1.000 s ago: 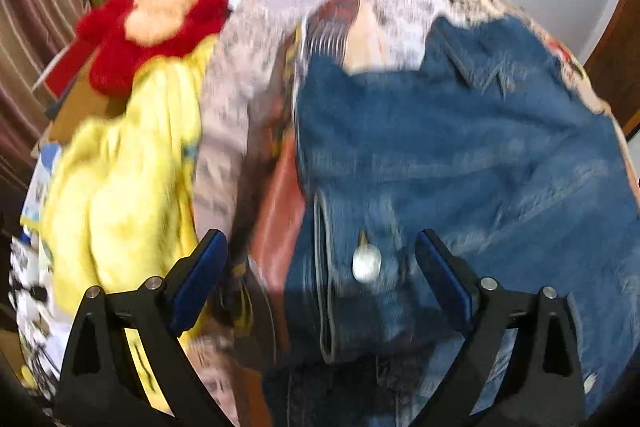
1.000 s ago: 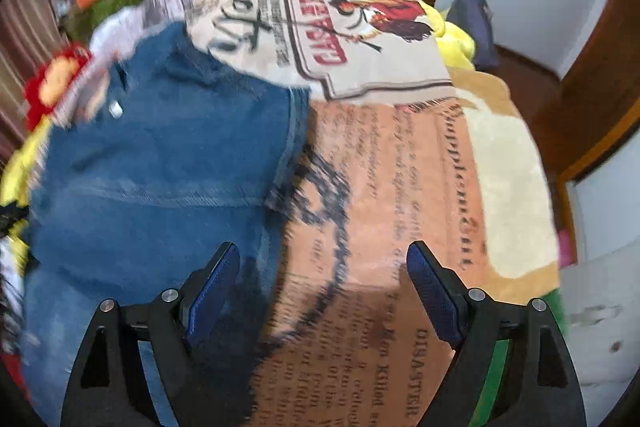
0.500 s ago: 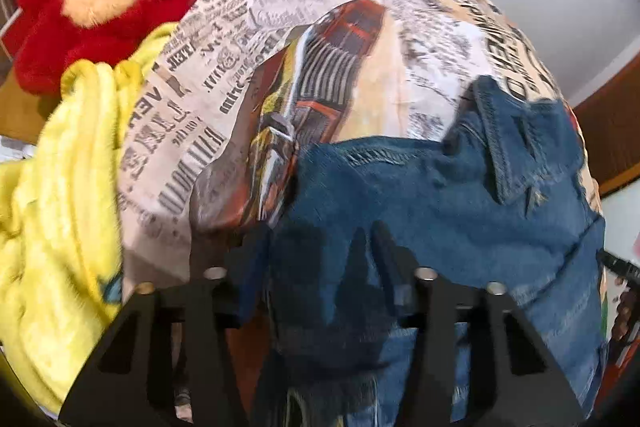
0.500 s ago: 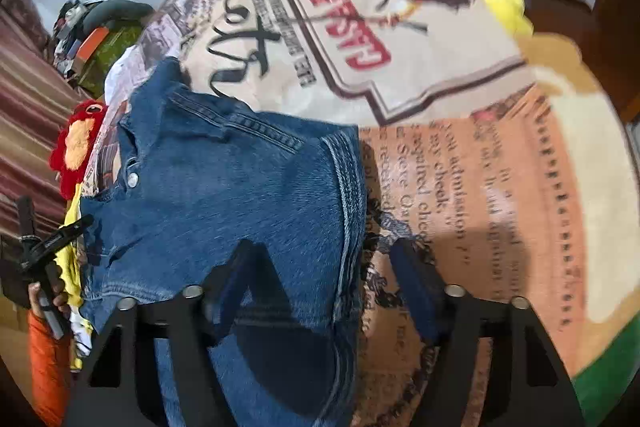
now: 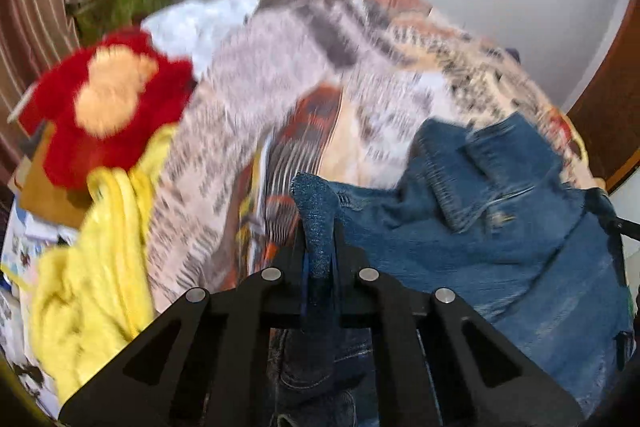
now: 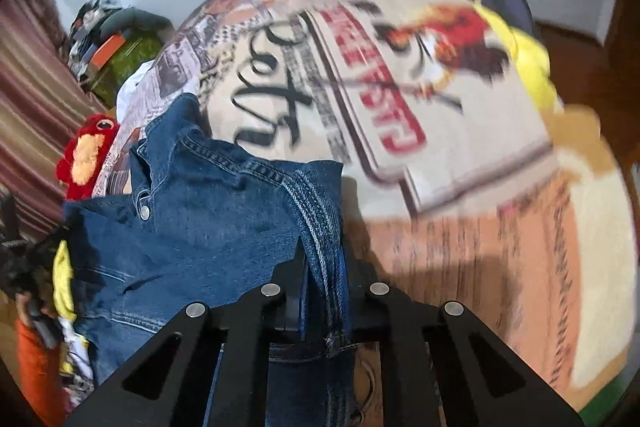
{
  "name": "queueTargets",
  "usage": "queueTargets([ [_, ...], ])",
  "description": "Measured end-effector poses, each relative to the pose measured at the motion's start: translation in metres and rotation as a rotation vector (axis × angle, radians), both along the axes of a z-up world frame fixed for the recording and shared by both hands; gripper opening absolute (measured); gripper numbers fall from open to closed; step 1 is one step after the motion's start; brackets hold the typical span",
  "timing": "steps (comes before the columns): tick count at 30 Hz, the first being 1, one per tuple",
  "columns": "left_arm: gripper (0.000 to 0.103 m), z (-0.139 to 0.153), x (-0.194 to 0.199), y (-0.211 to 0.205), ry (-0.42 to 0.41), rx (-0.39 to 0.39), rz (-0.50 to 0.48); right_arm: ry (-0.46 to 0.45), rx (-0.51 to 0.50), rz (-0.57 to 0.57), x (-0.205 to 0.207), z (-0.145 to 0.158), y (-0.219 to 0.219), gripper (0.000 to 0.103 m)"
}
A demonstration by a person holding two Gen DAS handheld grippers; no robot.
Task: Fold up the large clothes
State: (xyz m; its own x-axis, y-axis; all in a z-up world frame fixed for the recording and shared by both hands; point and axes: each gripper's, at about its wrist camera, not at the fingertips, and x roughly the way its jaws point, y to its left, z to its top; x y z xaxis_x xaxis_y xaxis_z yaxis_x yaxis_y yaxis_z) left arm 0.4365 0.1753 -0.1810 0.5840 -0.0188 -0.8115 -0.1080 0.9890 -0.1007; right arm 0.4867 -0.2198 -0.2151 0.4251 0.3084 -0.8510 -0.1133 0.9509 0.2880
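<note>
Both grippers (left (image 5: 320,247), right (image 6: 322,267)) pinch rumpled denim jacket (image 6: 208,211) edges.

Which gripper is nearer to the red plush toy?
Left. The left gripper grips the denim jacket beside the red plush toy; the right gripper grips the jacket's far edge.

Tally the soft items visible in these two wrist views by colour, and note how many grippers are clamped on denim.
Blue: 1, the denim jacket
Red: 1, the plush toy
Yellow: 1, the yellow cloth
Newspaper print: 1, the printed bedcover
Total soft items: 4
Grippers shut on denim: 2, left gripper and right gripper
</note>
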Motion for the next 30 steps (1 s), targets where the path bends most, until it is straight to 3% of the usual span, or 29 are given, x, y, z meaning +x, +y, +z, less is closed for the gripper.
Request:
queueTargets([
  [5,0.008,0.039,0.006,0.007,-0.083,-0.010,0.012,-0.104,-0.053,0.033,0.021,0.033,0.015,0.008],
  [8,0.008,0.041,0.021,0.012,-0.098,0.019,0.029,-0.142,-0.087,0.037,0.038,0.044,0.025,0.008],
  [15,0.008,-0.015,0.060,0.042,0.019,0.031,0.119,-0.092,-0.203,0.037,0.067,-0.004,0.040,0.009],
  [19,0.013,-0.042,0.070,0.053,0.057,0.014,0.140,-0.080,-0.252,0.040,0.069,-0.031,0.037,0.009],
  [26,0.039,-0.066,0.077,0.052,0.096,0.116,0.141,-0.115,-0.307,0.092,0.064,-0.036,0.039,0.011],
  [30,0.045,-0.063,0.072,0.057,0.095,0.116,0.139,-0.132,-0.353,0.105,0.057,-0.035,0.041,0.012],
])
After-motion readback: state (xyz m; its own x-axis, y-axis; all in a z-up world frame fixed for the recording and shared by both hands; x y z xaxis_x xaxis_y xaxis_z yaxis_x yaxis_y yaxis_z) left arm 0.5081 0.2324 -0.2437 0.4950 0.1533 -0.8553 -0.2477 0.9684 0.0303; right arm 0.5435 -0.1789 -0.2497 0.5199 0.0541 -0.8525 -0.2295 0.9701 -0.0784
